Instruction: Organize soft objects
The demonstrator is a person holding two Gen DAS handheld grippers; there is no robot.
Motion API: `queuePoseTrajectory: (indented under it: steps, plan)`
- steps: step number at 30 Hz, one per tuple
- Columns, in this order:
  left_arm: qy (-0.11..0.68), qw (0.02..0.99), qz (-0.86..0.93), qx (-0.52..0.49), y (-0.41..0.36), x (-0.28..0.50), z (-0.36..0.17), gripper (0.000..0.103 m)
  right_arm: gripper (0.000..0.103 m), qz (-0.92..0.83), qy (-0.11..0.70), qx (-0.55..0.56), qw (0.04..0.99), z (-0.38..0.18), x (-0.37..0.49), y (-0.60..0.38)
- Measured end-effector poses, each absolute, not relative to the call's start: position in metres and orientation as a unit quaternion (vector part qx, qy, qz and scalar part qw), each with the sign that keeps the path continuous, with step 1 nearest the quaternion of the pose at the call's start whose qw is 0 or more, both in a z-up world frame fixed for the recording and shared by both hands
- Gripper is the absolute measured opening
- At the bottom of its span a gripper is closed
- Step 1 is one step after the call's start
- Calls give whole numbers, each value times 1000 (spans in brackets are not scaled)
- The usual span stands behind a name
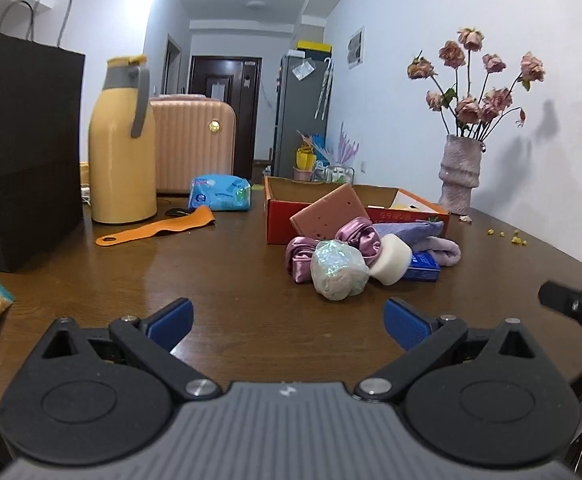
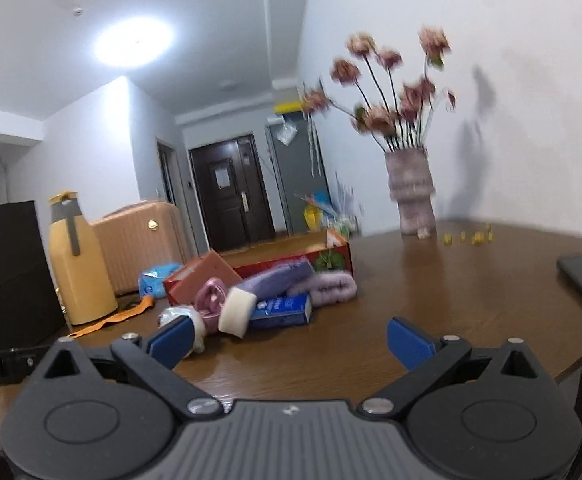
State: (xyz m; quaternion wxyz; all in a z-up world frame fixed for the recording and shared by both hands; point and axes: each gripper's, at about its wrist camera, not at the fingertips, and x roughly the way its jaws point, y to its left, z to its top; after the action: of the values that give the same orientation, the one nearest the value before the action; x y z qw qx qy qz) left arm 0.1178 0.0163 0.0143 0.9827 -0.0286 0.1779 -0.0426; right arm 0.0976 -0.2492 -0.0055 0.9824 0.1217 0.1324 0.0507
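Hovering with jaws apart, empty: left gripper (image 1: 289, 322), right gripper (image 2: 289, 338). Soft pile (image 1: 355, 254) on table (image 1: 231, 272), just near of red box (image 1: 291, 204); pink sponge (image 1: 329, 212) leaning on box's near wall.

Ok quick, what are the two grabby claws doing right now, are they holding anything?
Left gripper: open, holding nothing, above the brown wooden table.
Right gripper: open, holding nothing, also over the table.

My left tool (image 1: 289, 322) and right tool (image 2: 289, 340) look alike: blue ribbed pads on black linkage arms, silver pivot screws, round black housings, grey ridged body.
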Motion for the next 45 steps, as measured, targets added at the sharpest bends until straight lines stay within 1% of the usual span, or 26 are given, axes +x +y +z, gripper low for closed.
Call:
queuePoseTrajectory:
  steps: [3,7,10,11,13,15,16,17,18,19,20,21,22,23,24,25,26,27,28,29,34,38,40,42,45]
  plan:
    - [178,983,-39,-30,17,145,18,103,103,123,136,62,981,-1,125,-251]
    - [178,982,-39,-47,16,195,22,103,103,116,128,-19,985,12,165,-239]
    - [187,978,-49,-74,17,236,25,103,99,142,118,-50,981,26,207,-231]
    - [190,977,-52,-80,17,251,25,103,96,158,115,-60,979,30,222,-228]
    - [198,975,-54,-86,15,279,23,100,74,176,110,-69,976,36,252,-222]
    - [210,971,-57,-96,14,307,18,86,70,190,116,-76,972,38,285,-214]
    - [221,968,-61,-104,13,320,16,81,70,197,124,-80,969,37,301,-208]
    - [236,962,-67,-116,14,334,12,73,70,206,137,-81,966,36,319,-203]
    - [249,957,-75,-131,17,345,9,67,69,214,152,-75,962,34,336,-199]
    - [264,949,-86,-149,19,357,4,65,69,220,168,-67,959,31,352,-194]
    - [275,943,-97,-163,22,367,0,57,67,230,181,-59,954,28,367,-190]
    - [282,937,-106,-175,24,374,-3,49,62,240,187,-51,951,25,379,-187]
    - [284,934,-113,-185,26,379,-5,47,59,246,191,-44,949,22,389,-184]
    - [285,932,-118,-191,27,383,-7,45,58,252,195,-40,947,19,399,-181]
    - [285,930,-124,-196,28,386,-9,40,55,255,196,-38,946,16,405,-178]
    - [284,928,-133,-202,29,388,-9,37,51,260,195,-38,945,14,411,-175]
    - [283,926,-139,-206,28,389,-9,36,50,268,192,-35,944,12,415,-173]
    - [282,926,-139,-209,28,390,-9,36,48,272,190,-27,943,10,418,-172]
    - [281,926,-139,-209,27,391,-9,35,41,280,190,-18,941,8,420,-172]
    - [279,927,-138,-208,27,391,-9,35,38,284,192,-9,939,7,421,-171]
    - [268,927,-137,-222,27,388,-1,28,35,269,182,-2,946,13,410,-172]
    - [227,936,-161,-218,25,355,33,28,34,258,154,28,953,42,377,-185]
    - [225,935,-171,-213,19,332,46,28,34,252,149,46,955,52,350,-193]
    - [236,932,-180,-208,14,305,50,28,34,241,162,68,954,51,322,-202]
    - [267,922,-186,-210,10,266,42,28,34,229,205,110,945,33,279,-215]
